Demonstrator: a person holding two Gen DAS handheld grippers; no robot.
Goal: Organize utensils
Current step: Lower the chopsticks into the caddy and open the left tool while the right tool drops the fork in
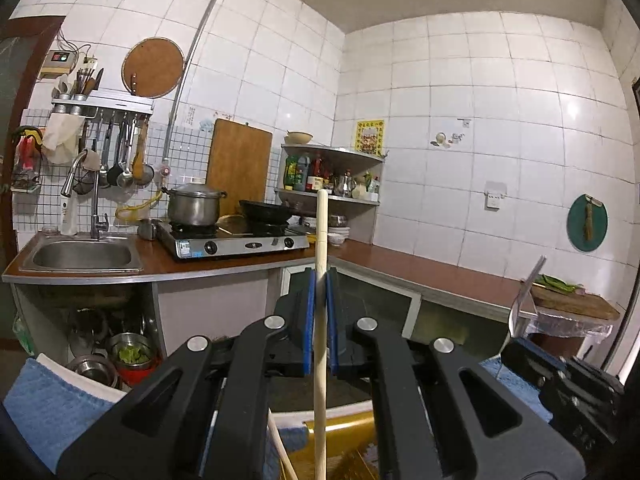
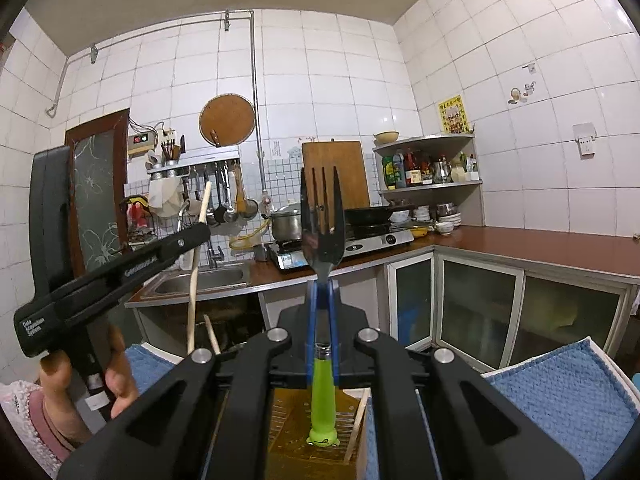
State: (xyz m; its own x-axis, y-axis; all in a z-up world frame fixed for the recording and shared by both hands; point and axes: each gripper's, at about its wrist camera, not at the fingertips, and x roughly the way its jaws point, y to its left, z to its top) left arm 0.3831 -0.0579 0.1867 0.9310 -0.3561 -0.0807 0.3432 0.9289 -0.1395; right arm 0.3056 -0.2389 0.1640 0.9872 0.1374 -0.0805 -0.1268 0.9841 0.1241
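Observation:
My left gripper [image 1: 320,280] is shut on a pale wooden chopstick [image 1: 321,320], held upright; it also shows in the right wrist view [image 2: 196,248], gripper at left. My right gripper [image 2: 322,286] is shut on a fork with a green handle [image 2: 323,404] and steel tines [image 2: 322,216] pointing up. Its handle end hangs over a yellow utensil holder [image 2: 288,432] below. A second chopstick [image 2: 211,334] leans near the holder. The fork's tines show at the right in the left wrist view [image 1: 524,296].
A blue towel [image 2: 560,400] lies under the holder. Beyond stands a kitchen counter [image 1: 420,268] with a sink [image 1: 82,256], a gas stove [image 1: 236,240], a pot [image 1: 194,206], a black pan [image 1: 266,210], and a cutting board [image 1: 576,304] at right.

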